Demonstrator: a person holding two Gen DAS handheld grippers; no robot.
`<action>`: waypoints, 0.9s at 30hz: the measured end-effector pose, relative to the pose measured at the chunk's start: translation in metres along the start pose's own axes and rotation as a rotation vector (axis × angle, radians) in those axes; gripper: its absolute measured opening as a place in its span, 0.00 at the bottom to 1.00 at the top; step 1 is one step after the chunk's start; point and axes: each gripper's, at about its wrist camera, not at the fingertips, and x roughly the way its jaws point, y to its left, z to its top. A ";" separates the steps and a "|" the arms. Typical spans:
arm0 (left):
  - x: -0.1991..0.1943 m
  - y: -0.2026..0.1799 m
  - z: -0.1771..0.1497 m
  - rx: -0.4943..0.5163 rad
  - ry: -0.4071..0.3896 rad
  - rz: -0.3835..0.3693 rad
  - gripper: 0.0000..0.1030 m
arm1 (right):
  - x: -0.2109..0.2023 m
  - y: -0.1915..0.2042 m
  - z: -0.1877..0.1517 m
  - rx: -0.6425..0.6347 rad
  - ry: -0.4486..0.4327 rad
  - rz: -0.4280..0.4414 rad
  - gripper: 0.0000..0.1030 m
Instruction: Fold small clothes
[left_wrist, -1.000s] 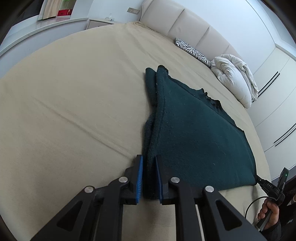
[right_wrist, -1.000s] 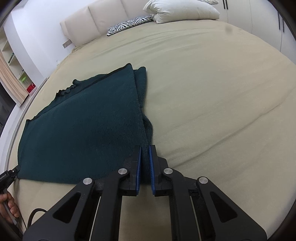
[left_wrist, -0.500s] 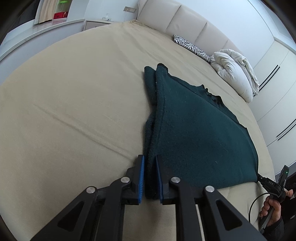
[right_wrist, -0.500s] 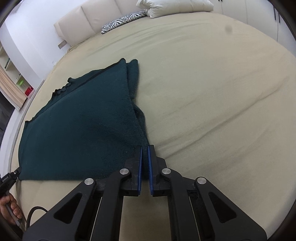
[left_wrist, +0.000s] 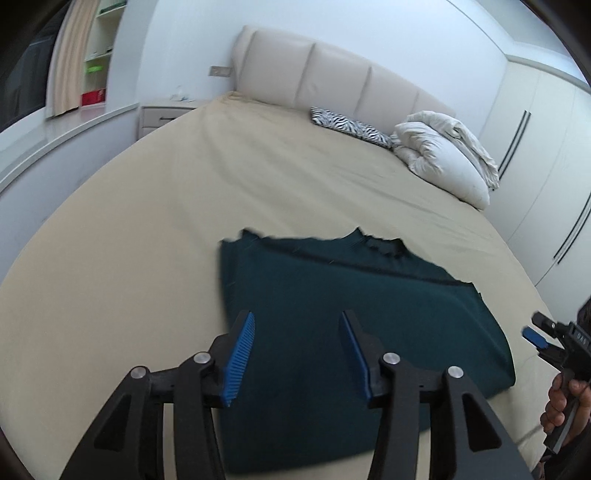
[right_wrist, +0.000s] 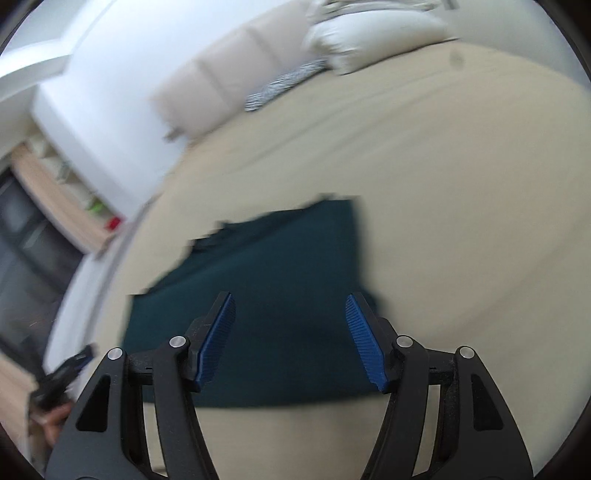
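A dark green garment (left_wrist: 354, 325) lies folded flat on the near part of a beige bed (left_wrist: 184, 206), both hand-held grippers spread wide above it and gripping nothing. The left hand-held gripper (left_wrist: 297, 350) hangs over the garment's near left part, its blue pads (left_wrist: 240, 356) clear of the cloth. The left wrist view alone gives a sharp look at the far edge, jagged with a collar-like dip, and at the right hand-held gripper (left_wrist: 546, 339) near the garment's right edge, a hand (left_wrist: 565, 402) on its grip. It also shows a zebra pillow (left_wrist: 351, 125) and white duvet (left_wrist: 443, 155) by the headboard (left_wrist: 332, 77). The right wrist view is blurred; there the right hand-held gripper (right_wrist: 290, 339) hangs over the garment's near edge. Bare sheet stretches wide to the left, right and far side of the garment.
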 end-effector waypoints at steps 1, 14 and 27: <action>0.013 -0.009 0.005 0.018 0.009 0.010 0.49 | 0.016 0.014 0.005 -0.006 0.024 0.062 0.60; 0.132 0.013 0.019 0.003 0.093 0.061 0.49 | 0.226 0.053 0.010 0.243 0.263 0.372 0.42; 0.084 -0.013 0.008 0.021 0.094 0.065 0.56 | 0.121 -0.097 0.049 0.460 -0.058 0.095 0.46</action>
